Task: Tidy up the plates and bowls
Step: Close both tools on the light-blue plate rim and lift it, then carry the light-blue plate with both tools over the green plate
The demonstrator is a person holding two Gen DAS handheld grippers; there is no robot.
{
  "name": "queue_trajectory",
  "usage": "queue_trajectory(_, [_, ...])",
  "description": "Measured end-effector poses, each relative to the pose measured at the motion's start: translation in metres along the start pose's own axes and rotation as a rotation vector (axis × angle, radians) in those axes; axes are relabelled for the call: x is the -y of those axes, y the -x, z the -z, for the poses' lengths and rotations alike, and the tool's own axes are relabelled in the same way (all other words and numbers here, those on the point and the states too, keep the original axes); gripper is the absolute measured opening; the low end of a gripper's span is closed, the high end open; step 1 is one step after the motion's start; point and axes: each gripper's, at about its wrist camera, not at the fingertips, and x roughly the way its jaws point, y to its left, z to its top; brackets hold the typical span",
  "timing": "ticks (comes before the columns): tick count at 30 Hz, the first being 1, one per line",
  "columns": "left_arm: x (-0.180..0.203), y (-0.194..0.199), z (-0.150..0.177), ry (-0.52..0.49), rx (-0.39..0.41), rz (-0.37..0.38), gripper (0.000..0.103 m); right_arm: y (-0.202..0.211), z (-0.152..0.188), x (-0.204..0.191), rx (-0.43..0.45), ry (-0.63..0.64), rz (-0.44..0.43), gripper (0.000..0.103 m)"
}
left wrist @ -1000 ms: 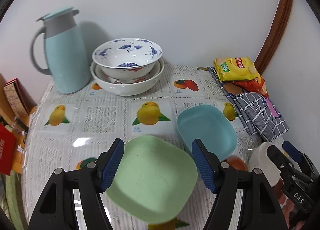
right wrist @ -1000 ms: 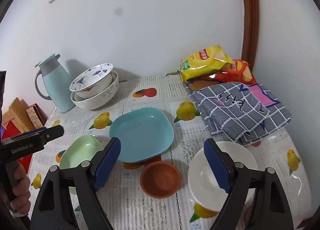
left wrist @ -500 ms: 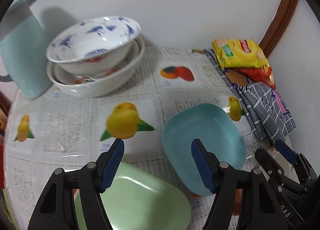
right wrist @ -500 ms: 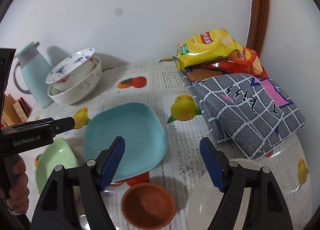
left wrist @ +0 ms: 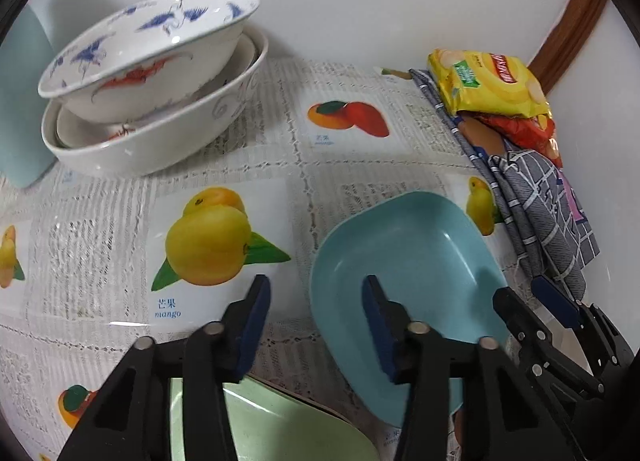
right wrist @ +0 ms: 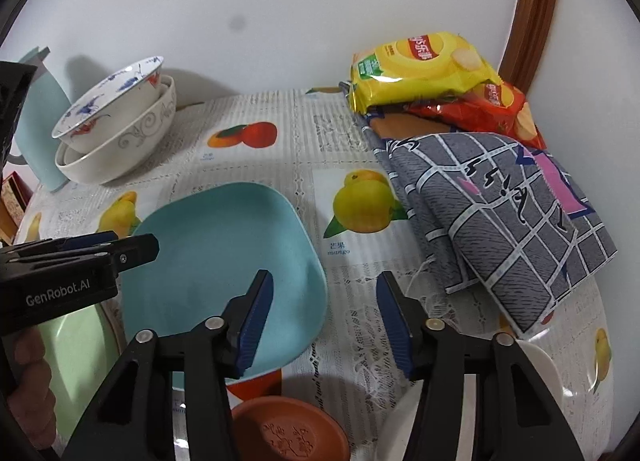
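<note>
Left wrist view: left tool (left wrist: 314, 297) over the desk (left wrist: 100, 229), jaws part open and just been closing, nothing between them; one pad hangs above the mango print, the other above the near-left rim of the blue plate (left wrist: 408, 261). No contact with the plate that I can make out. Blue plate sits right of centre on the desk, a square shallow dish with rounded corners, looks like light, stiff plastic; likely slick, so a pinch across the raised rim seems the sound hold, not the flat middle. Green plate (left wrist: 280, 421) lies under the tool at the bottom edge, same type. Stacked bowls (left wrist: 152, 81) at back left, glazed ceramic, heavier and breakable by my reckoning; top one sits tilted in the lower. Right tool (left wrist: 536, 301) shows at the lower right edge. Right wrist view: right tool (right wrist: 324, 309) also part open, jaws just been closing, empty; left pad over the blue plate's (right wrist: 224, 253) right side, right pad over bare desk (right wrist: 352, 341), so the rim lies roughly between the pads but is not yet pinched. Brown saucer (right wrist: 288, 429) just below the plate, its rim tucked near the plate's edge; white plate (right wrist: 536, 373) at lower right, mostly hidden by the tool. Left tool (right wrist: 100, 253) reaches in from the left, above the green plate (right wrist: 76, 357). Cloth (right wrist: 500, 221) and snack bags (right wrist: 420, 69) at right.
</note>
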Motion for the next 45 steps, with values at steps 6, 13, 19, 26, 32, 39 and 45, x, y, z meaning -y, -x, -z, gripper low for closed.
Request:
queue_trajectory(6, [-0.007, -0.011, 0.000, 0.040, -0.016, 0.051, 0.039, -0.014, 0.000, -0.006, -0.035, 0.013, 0.027, 0.048])
queue_trajectory(13, [-0.006, -0.017, 0.001, 0.025, -0.021, 0.033, 0.024, -0.027, 0.002, -0.007, -0.077, 0.003, 0.045, 0.047])
queue_trajectory(19, [-0.011, -0.020, 0.001, 0.050, -0.021, 0.067, 0.008, -0.033, 0.003, -0.010, -0.097, -0.019, 0.029, 0.015])
queue_trajectory(26, [-0.008, 0.003, 0.001, 0.037, 0.033, 0.061, 0.008, -0.014, 0.001, -0.007, -0.027, -0.053, 0.005, 0.010])
queue_trajectory(32, [0.000, 0.035, 0.004, 0.012, 0.089, 0.083, 0.008, 0.017, -0.003, 0.001, 0.018, -0.075, -0.024, 0.008])
queue_trajectory(39, [0.013, 0.076, 0.021, 0.006, 0.142, 0.086, 0.008, 0.065, 0.000, 0.008, 0.089, -0.079, -0.025, 0.007])
queue_trajectory(45, [0.022, 0.109, 0.041, -0.001, 0.161, 0.084, 0.008, 0.101, 0.011, 0.017, 0.125, -0.104, -0.048, 0.006])
